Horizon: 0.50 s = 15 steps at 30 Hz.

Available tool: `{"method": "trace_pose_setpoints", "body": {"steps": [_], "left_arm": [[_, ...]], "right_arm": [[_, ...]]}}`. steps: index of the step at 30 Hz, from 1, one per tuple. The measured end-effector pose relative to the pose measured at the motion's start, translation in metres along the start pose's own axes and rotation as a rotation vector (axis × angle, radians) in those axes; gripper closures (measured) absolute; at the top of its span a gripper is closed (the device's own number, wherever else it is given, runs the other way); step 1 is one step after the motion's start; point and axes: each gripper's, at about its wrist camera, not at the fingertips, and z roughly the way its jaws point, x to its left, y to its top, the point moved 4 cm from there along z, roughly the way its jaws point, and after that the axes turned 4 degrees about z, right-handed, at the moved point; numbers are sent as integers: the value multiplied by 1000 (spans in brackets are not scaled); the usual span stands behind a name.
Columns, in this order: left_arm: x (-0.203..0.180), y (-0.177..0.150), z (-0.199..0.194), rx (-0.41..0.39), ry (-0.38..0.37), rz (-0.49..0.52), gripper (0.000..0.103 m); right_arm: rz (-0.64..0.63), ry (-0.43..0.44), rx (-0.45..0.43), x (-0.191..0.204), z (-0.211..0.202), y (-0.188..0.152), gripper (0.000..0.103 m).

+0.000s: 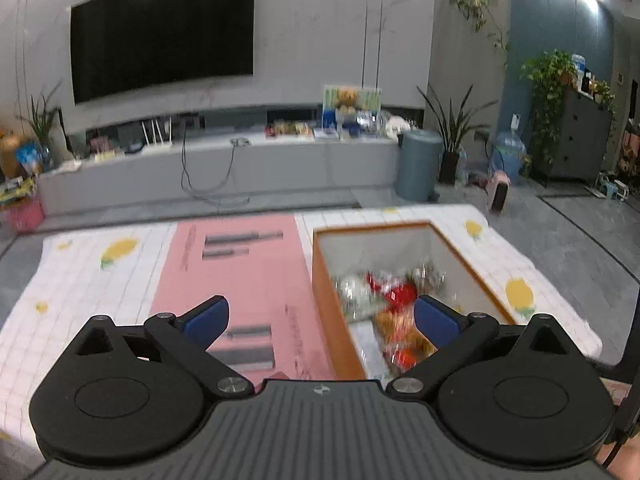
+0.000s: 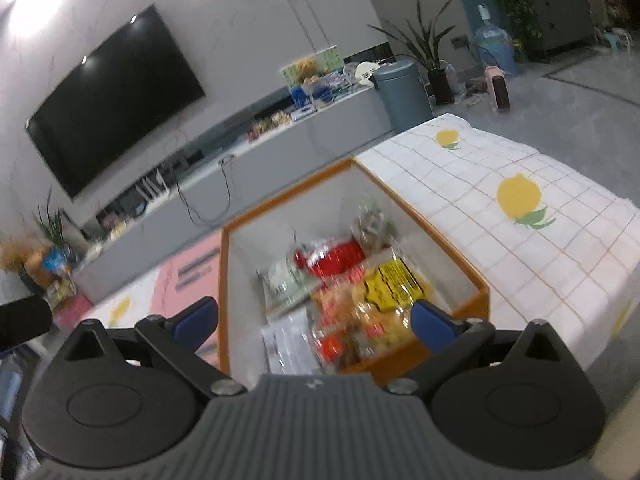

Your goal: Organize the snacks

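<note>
An orange-rimmed open box with white inner walls stands on the table. It holds several snack packs: red, clear and orange-yellow ones. In the right wrist view the box shows a red pack and a yellow-labelled pack. My left gripper is open and empty, held above the box's near-left edge. My right gripper is open and empty above the box's near end.
The table wears a white checked cloth with lemon prints. A pink sheet lies left of the box. Beyond the table are a grey TV bench, a wall TV, a grey bin and plants.
</note>
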Motion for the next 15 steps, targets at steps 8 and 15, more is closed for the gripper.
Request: {"method": "trace_pose_setpoints", "body": {"steps": [8,15], "left_arm": [[28,-46,30,71,-19,-16,0],[53,-75,60,139,1,-69,0]], "right_arm": [[-145,72,-47,11,7,-24,5],[-255,65,-18,40,22,-40,17]]}}
